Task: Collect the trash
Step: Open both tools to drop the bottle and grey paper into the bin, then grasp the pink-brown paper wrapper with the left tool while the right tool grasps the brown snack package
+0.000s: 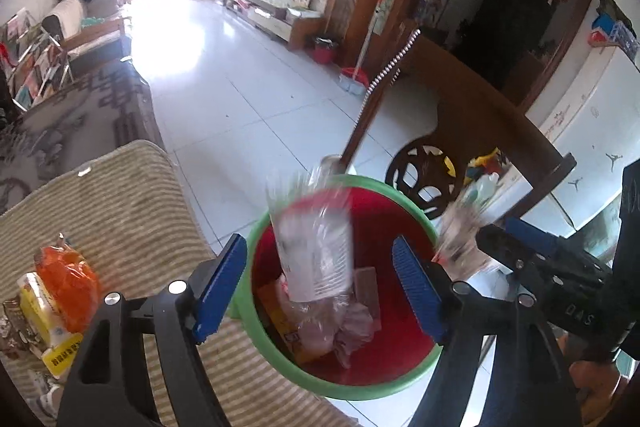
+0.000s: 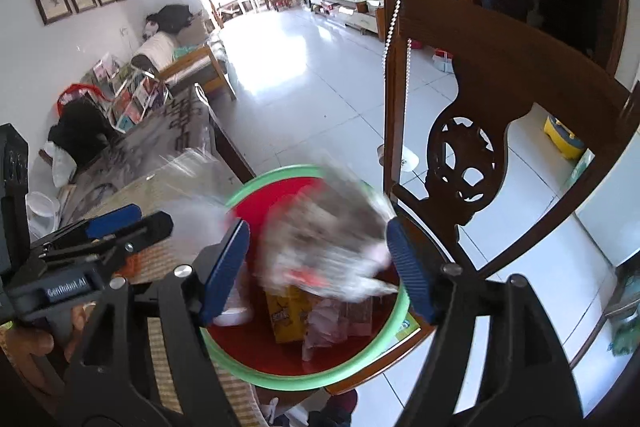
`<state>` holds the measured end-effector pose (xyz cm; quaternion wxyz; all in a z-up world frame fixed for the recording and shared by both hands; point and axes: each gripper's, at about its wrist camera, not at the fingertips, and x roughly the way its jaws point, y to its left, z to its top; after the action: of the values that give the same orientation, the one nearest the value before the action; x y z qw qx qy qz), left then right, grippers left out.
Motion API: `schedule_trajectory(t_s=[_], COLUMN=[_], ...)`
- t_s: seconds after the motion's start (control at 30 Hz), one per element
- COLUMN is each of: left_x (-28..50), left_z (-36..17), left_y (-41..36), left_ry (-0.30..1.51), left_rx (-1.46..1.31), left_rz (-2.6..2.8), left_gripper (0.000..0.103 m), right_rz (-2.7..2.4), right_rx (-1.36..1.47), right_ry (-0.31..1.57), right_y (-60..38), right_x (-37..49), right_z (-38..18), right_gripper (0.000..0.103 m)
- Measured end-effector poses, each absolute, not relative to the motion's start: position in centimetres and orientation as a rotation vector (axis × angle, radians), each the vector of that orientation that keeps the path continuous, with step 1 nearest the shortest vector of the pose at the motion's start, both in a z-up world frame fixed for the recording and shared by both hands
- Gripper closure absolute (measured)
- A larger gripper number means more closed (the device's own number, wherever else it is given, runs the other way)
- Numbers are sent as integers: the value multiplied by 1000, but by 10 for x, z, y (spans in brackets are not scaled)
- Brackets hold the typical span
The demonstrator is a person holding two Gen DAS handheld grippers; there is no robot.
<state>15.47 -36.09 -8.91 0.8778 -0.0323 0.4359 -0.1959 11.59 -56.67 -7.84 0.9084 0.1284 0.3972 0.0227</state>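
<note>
A red bin with a green rim [image 1: 360,391] [image 2: 280,379] stands beside the table, below both grippers. My left gripper [image 1: 318,241] is open over it. A clear plastic bottle [image 1: 316,255], blurred, hangs between the blue fingers with a gap on each side. My right gripper [image 2: 317,225] is open above the same bin. A crumpled silvery wrapper [image 2: 324,247], also blurred, sits between its pads; contact with the right pad cannot be told. Each gripper shows in the other's view: the right gripper [image 1: 494,233] and the left gripper [image 2: 140,221]. Paper and a yellow box [image 2: 286,315] lie in the bin.
A striped cloth covers the table [image 1: 120,195] left of the bin, with orange and yellow snack packets [image 1: 60,287] on it. A carved wooden chair [image 2: 500,67] [image 1: 472,115] stands right behind the bin. Beyond lies white tiled floor [image 1: 240,99].
</note>
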Motion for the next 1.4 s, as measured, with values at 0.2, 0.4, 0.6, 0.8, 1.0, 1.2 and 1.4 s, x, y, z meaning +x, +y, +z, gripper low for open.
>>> schedule_trajectory(t_s=[0.2, 0.4, 0.6, 0.8, 1.0, 1.2, 1.4], left_x=[151, 141, 125, 105, 90, 105, 123], left_z=[-79, -78, -84, -107, -144, -191, -232], left_y=[-336, -287, -191, -79, 10, 44, 55], left_ry=[888, 875, 877, 909, 1014, 1123, 1205], left_rx=[-86, -107, -181, -265, -453, -580, -721], left_rz=[-353, -259, -69, 199, 319, 272, 151], left_gripper=[31, 31, 31, 31, 32, 32, 59], right_rz=[67, 140, 243, 327, 372, 397, 389], right_rx=[261, 234, 178, 124, 91, 54, 30], right_ry=[814, 825, 844, 868, 883, 902, 920], right_y=[-553, -513, -448, -375, -317, -263, -230], right_x=[119, 130, 140, 142, 138, 130, 126], right_z=[-75, -73, -72, -73, -73, -74, -77], right_gripper=[34, 34, 29, 29, 29, 29, 29])
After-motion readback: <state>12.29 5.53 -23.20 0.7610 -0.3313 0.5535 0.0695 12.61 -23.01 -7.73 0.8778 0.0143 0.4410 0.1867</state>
